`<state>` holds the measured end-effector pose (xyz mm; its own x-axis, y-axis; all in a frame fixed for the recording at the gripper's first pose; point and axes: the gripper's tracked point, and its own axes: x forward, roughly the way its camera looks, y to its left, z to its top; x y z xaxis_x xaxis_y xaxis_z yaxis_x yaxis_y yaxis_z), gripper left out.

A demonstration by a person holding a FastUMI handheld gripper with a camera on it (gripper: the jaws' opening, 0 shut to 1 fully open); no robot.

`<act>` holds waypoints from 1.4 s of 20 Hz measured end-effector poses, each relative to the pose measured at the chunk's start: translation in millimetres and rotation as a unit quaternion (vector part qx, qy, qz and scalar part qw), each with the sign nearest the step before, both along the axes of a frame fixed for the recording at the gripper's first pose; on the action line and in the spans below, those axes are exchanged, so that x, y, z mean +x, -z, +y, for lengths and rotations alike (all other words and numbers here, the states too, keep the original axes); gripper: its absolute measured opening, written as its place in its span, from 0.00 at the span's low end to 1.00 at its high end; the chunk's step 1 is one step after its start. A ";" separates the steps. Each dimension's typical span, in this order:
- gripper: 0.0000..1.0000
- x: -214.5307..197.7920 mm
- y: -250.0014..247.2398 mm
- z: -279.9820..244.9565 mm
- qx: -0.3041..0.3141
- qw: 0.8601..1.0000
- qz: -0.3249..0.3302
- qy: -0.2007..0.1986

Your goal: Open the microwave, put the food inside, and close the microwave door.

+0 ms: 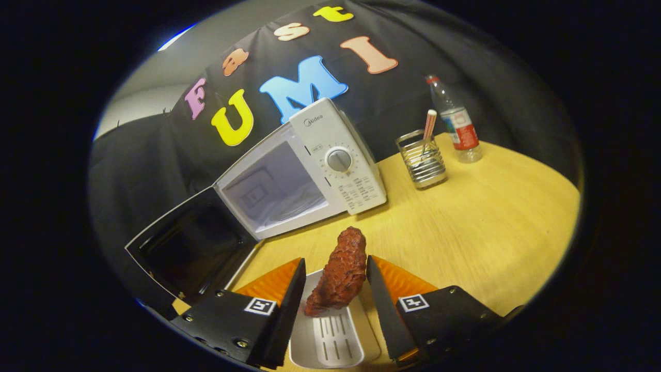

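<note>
Nearest to us, the gripper (334,276) has its fingers spread apart, and between them we see a piece of browned meat (340,274), long and lumpy, its far end reaching just past the fingertips. We cannot tell whether either finger touches the meat; a sliver of gap shows on each side. Under the meat and between the fingers lies a pale slotted tray (330,338), resting on the wooden table (480,243).

Just ahead of the fingers and slightly to their left stands the white microwave (310,170). Its dark-windowed door (191,248) is swung wide open to the left of the fingers, and the lit cavity shows bare walls. The dial panel sits on the microwave's right end.

Beyond the fingers to the right we see a wire holder (422,164) with a pink-handled utensil (428,129) standing in it, and farther right a clear plastic bottle (457,121) upright near the table's far edge.
</note>
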<state>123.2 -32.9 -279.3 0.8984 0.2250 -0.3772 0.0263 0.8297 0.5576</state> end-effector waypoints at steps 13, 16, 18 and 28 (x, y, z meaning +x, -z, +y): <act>0.13 5.6 -33.3 0.9 0.075 0.997 -0.026 0.009; 0.13 7.3 -57.4 2.8 0.085 0.995 -0.041 0.017; 0.13 13.7 -70.9 11.1 0.078 0.996 -0.051 0.014; 0.13 89.4 -111.6 95.5 0.068 0.994 -0.088 -0.008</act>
<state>212.6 62.6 -167.7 0.9436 0.2780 -0.1797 -0.0941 0.7457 0.6596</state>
